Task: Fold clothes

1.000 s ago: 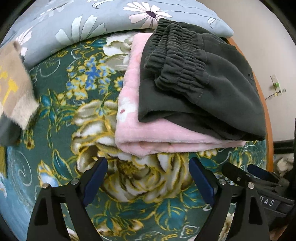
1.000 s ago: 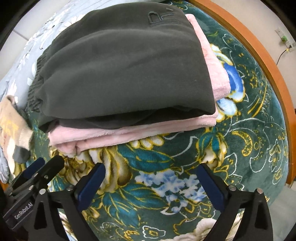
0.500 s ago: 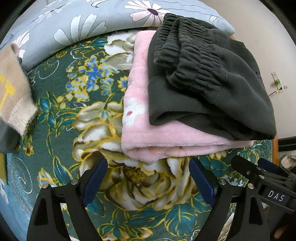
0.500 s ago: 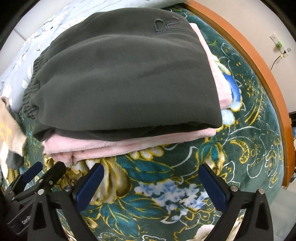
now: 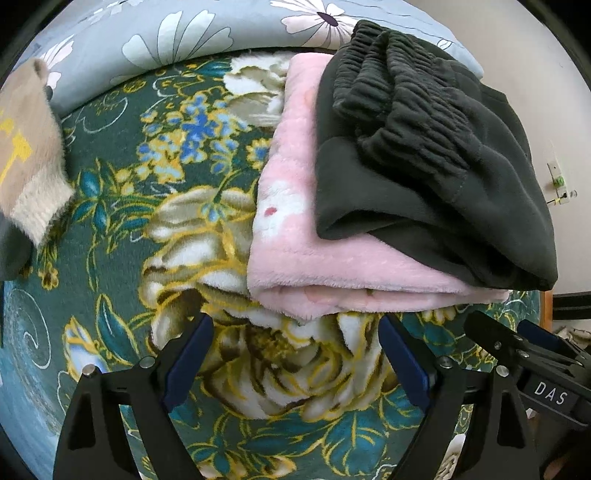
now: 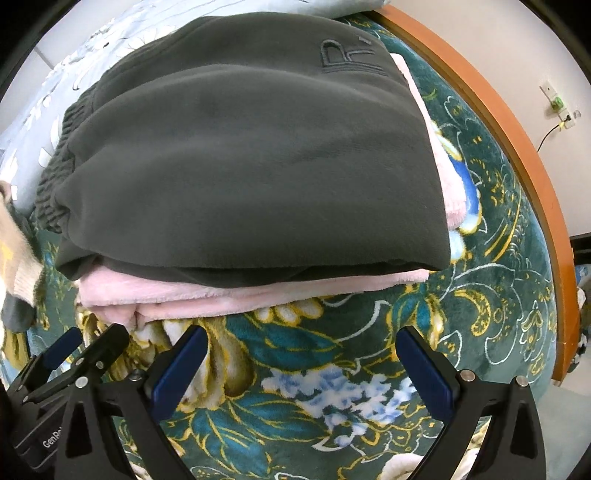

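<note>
A folded dark grey garment (image 5: pixel 424 162) with an elastic waistband lies on top of a folded pink fleece garment (image 5: pixel 295 251) on a green floral blanket (image 5: pixel 147 258). The same stack shows in the right wrist view, the grey garment (image 6: pixel 258 147) over the pink one (image 6: pixel 240 295). My left gripper (image 5: pixel 295 354) is open and empty, just in front of the pink fold's near edge. My right gripper (image 6: pixel 301 362) is open and empty, just short of the stack's other side. Each gripper shows at the edge of the other's view.
A beige knit garment (image 5: pixel 26 155) lies at the left on the blanket. A grey-blue floral pillow (image 5: pixel 184 33) lies behind the stack. The bed's wooden rim (image 6: pixel 517 147) curves along the right, with a wall and a socket (image 6: pixel 554 103) beyond.
Both grippers have moved closer to the stack, which now fills more of each view. Both stay open and empty. The clothes have not moved.
</note>
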